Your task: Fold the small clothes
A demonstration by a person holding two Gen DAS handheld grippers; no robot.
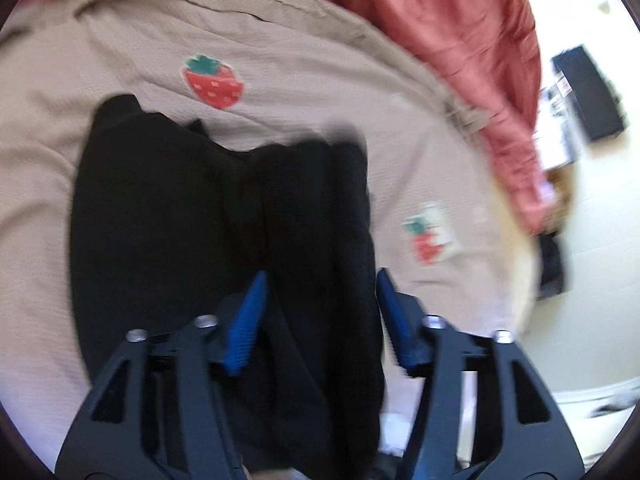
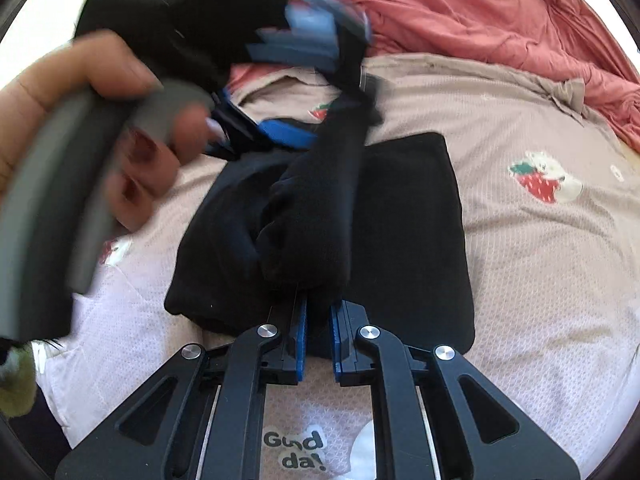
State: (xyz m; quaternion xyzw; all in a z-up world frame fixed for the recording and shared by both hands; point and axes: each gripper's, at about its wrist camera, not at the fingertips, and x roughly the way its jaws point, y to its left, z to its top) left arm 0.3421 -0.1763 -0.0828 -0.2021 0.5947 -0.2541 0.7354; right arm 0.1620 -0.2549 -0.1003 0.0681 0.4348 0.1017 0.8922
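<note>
A black garment [image 1: 224,216] lies on the beige strawberry-print bedspread [image 1: 280,60]. My left gripper [image 1: 320,280] is open above it, its blue fingers apart over the garment's right side. In the right wrist view my right gripper [image 2: 318,312] is shut on a bunched fold of the black garment [image 2: 312,216], lifted off the flat part [image 2: 412,240]. The left gripper [image 2: 280,128] shows at the upper left there, held by a hand [image 2: 100,120], its fingers near the far end of the lifted fold.
A crumpled pink-red quilt [image 1: 460,40] lies along the far side of the bed [image 2: 480,12]. The bed's right edge drops to a pale floor [image 1: 600,240] with a dark box [image 1: 588,92]. Strawberry patches [image 2: 540,180] mark the spread.
</note>
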